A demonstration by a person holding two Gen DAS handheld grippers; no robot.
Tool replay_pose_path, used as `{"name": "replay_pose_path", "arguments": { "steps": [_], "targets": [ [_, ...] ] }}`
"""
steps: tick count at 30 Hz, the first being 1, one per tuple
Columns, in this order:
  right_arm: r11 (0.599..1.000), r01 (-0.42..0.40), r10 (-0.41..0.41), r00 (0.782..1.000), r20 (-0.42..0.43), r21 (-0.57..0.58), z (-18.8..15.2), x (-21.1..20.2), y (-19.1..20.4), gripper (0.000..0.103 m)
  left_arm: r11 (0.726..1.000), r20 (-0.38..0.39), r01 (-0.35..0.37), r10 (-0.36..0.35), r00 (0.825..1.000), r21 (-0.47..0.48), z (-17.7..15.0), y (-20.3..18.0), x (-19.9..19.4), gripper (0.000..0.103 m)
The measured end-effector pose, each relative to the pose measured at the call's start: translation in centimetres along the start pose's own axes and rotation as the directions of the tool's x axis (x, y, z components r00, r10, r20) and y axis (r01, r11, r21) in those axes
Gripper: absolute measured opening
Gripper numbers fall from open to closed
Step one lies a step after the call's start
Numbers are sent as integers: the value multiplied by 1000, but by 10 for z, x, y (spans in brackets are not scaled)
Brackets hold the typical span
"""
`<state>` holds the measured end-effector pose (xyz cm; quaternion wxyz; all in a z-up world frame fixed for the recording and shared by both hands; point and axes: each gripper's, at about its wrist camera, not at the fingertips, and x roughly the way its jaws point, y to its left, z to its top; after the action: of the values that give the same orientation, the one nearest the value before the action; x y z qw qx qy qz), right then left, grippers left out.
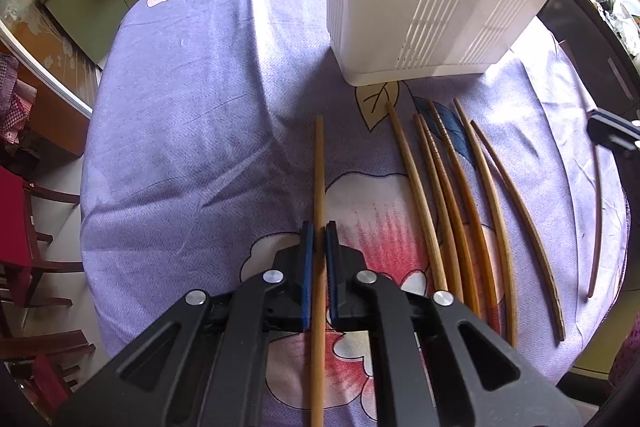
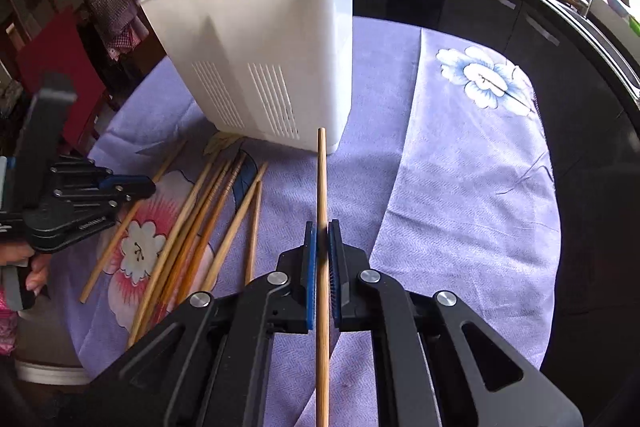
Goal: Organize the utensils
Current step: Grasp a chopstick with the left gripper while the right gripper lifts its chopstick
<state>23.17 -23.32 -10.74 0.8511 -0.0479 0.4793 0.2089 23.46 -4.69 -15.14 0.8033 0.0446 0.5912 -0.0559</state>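
Left hand-held gripper (image 1: 319, 227): we pinch one chopstick (image 1: 319, 163) between its pads, left of the loose chopsticks (image 1: 460, 203) on the table (image 1: 180, 107).
Right hand-held gripper (image 2: 322, 227): we pinch a second chopstick (image 2: 321, 179), tip near the white holder (image 2: 260, 39).
Holder: stands at the far side.
Advice: we should lift each tip above the rim, then lower it upright.

No readable text, labels, brands, numbers or signs anywhere.

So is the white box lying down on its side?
No, the white box stands upright on the purple cloth, open end up.
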Motion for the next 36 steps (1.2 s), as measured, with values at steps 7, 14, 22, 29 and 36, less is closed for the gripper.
{"name": "replay_pose_path", "arguments": {
  "steps": [7,14,22,29,36],
  "targets": [
    [998,-53,48,985,166,31,4,-75,-13,7,1000,133,18,-20,991,16,-1,0,-49,6],
    [998,-63,59,968,245,10,-2,-114,-7,7,999,274,33,-43,961,42,-6,-3,-118,6],
    [998,-63,61,954,294,-5,1,-136,4,6,997,342,37,-56,938,61,-11,-9,-156,6],
    [997,-76,77,946,314,-17,12,-152,13,7,997,365,52,-71,928,61,-6,-8,-169,6],
    [994,-102,104,934,341,-26,32,-172,17,7,995,393,63,-91,915,84,5,-14,-191,6]
  ]
}}
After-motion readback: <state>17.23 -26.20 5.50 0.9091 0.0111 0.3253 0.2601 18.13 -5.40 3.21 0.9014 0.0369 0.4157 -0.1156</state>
